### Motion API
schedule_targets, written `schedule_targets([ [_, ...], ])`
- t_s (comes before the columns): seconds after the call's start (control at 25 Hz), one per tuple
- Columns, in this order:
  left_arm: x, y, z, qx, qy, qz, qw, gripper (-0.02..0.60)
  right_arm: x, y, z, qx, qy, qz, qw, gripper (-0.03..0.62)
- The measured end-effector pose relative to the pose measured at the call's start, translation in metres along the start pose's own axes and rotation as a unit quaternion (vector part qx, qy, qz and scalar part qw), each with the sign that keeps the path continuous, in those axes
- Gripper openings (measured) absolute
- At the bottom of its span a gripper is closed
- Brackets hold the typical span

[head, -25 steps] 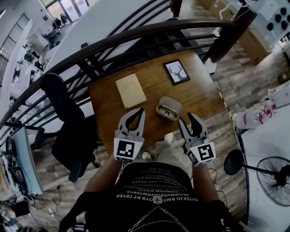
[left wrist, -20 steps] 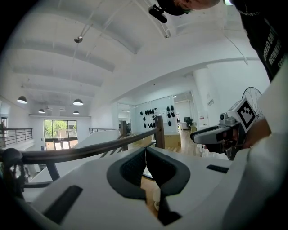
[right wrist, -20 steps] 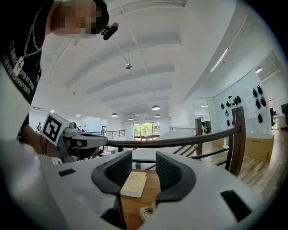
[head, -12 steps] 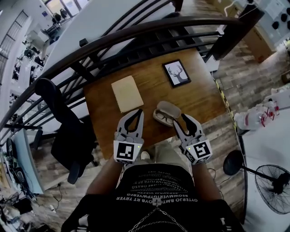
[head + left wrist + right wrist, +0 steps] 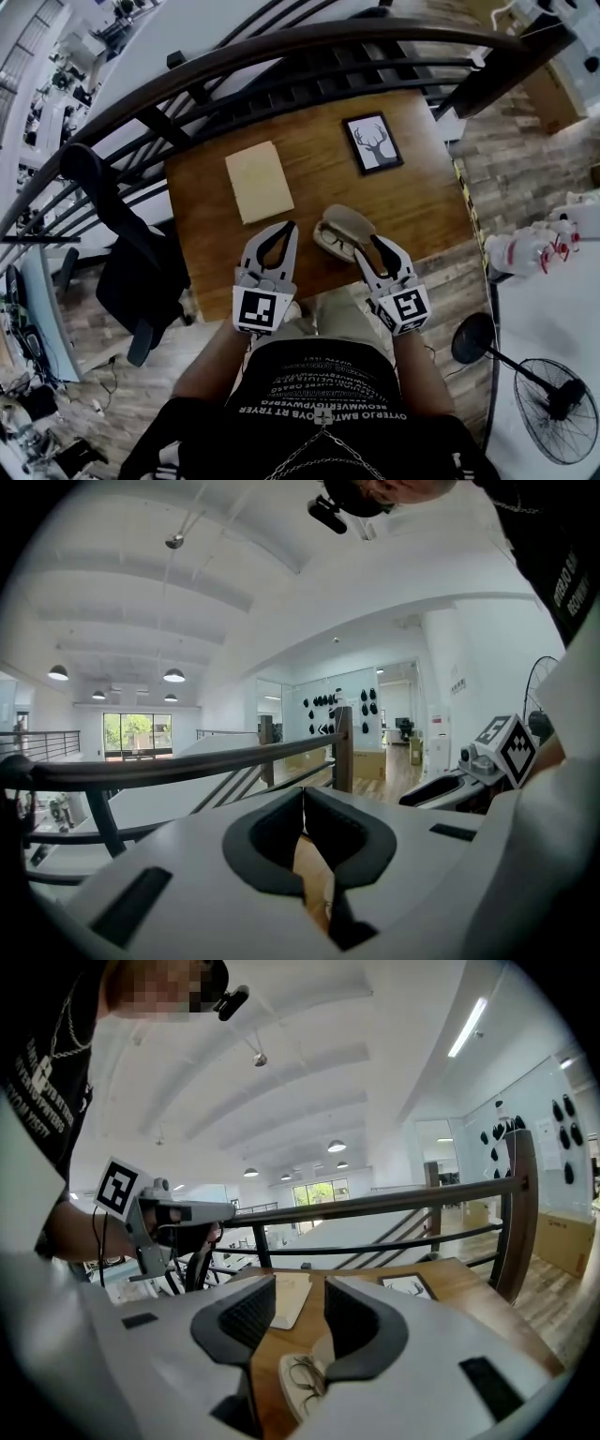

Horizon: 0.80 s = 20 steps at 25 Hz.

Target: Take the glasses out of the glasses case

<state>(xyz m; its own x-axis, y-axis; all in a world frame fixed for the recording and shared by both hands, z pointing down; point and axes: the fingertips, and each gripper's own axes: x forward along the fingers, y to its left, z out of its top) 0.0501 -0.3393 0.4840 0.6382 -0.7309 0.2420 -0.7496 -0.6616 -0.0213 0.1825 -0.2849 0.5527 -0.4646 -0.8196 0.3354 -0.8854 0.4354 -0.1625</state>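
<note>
Lying open on the wooden bench, near its front edge, the glasses case is seen with the glasses resting in the half nearer the person. The right tool is held just beside the case, at its near right side. In the right gripper view its jaws are shown apart with a moderate gap and nothing gripped between them. The case and glasses are seen below the jaws, partly under the right-hand one. Whether that jaw touches the case cannot be told.

The left tool is held over the bench to the left of the case, clear of it. In the left gripper view its jaw tips are pressed together. Only bare wood is seen through the loop behind them, so nothing is held.

A beige pad is laid flat further back on the left, and a framed deer picture is placed at the far right. A dark railing is curved behind the bench.
</note>
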Motion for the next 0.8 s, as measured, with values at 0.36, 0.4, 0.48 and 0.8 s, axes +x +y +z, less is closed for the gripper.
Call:
schedule_targets([
  [0.36, 0.009, -0.006, -0.005, 0.001, 0.004, 0.001, 1.0000, 0.028, 0.029, -0.010, -0.058, 0.011, 0.067, 0.028, 0.997, 0.147],
  [0.4, 0.008, -0.006, -0.005, 0.001, 0.004, 0.001, 1.0000, 0.028, 0.033, -0.012, -0.064, 0.012, 0.073, 0.028, 0.997, 0.147],
  [0.48, 0.007, -0.007, -0.006, -0.001, 0.005, 0.001, 1.0000, 0.028, 0.041, -0.015, -0.078, 0.013, 0.085, 0.030, 0.996, 0.147],
  [0.8, 0.003, -0.003, -0.020, -0.007, 0.020, 0.012, 0.9997, 0.028, 0.067, -0.019, -0.117, -0.005, 0.132, 0.045, 0.990, 0.147],
])
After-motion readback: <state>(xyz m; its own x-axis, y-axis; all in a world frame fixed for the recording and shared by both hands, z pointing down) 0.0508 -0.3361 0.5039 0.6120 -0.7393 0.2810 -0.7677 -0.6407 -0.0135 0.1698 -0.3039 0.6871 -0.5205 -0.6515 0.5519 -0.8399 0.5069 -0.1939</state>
